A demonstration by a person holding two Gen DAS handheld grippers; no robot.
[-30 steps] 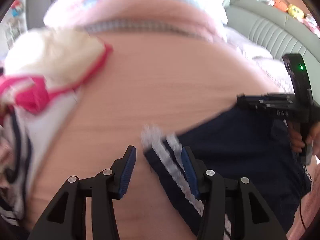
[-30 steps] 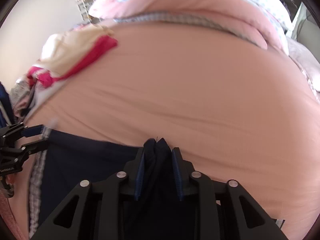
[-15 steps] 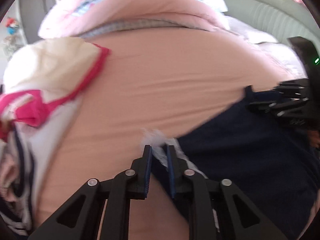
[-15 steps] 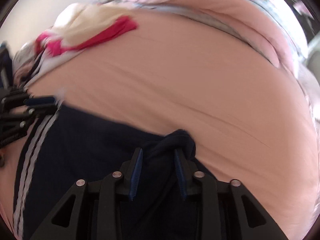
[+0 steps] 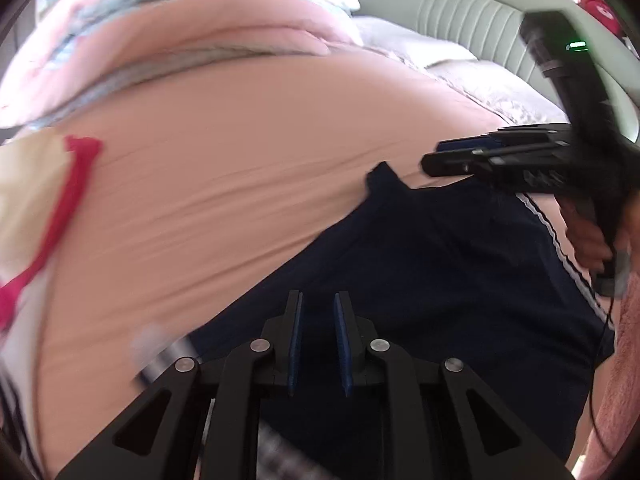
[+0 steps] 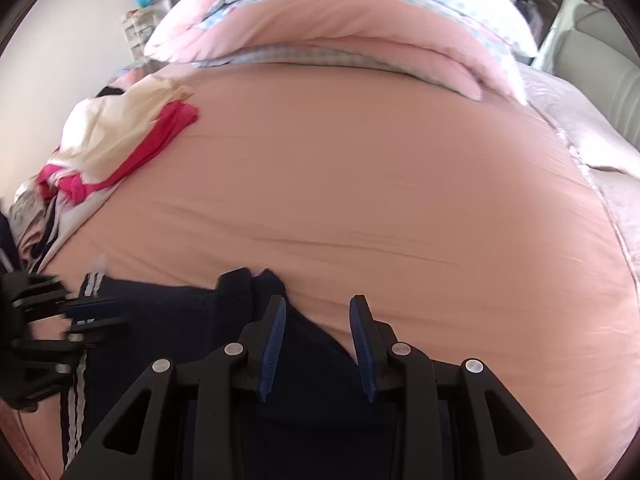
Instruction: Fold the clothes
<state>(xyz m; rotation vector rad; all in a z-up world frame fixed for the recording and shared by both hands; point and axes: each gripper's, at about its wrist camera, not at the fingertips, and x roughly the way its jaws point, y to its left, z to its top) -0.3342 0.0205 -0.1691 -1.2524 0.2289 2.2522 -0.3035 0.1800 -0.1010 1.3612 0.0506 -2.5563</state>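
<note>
Here, at the bottom centre of the left wrist view, the left gripper (image 5: 318,344) is seen nearly closed over the navy shorts (image 5: 420,288); whether cloth is actually pinched cannot be told (blur hides the edge). In the right wrist view the right gripper (image 6: 318,346) is opening, its pads parted with dark fabric lying loose between them, apparently so the lifted corner can be let down. The shorts are spread across the lower part of both views on the pink bedsheet (image 6: 380,168), white side stripes showing. Farther off, at upper left, unfolded clothes (image 6: 116,148) are heaped.
</note>
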